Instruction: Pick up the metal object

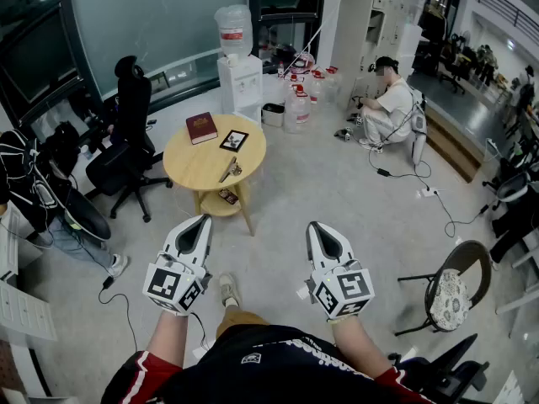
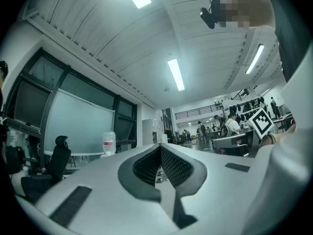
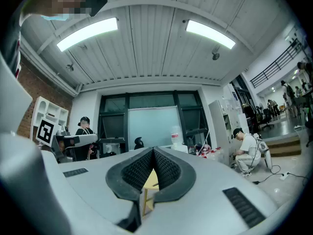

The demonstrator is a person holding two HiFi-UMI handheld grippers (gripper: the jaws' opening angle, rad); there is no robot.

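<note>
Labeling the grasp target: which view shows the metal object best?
Head view: the metal object lies in plain sight on the table. The right gripper view catches only a sliver of table between its jaws; the left gripper view shows neither.

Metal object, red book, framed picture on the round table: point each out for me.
metal object (image 1: 229, 171), head view, middle of its long body.
red book (image 1: 201, 127), head view, centre of its cover.
framed picture (image 1: 234, 140), head view, centre of its face.
</note>
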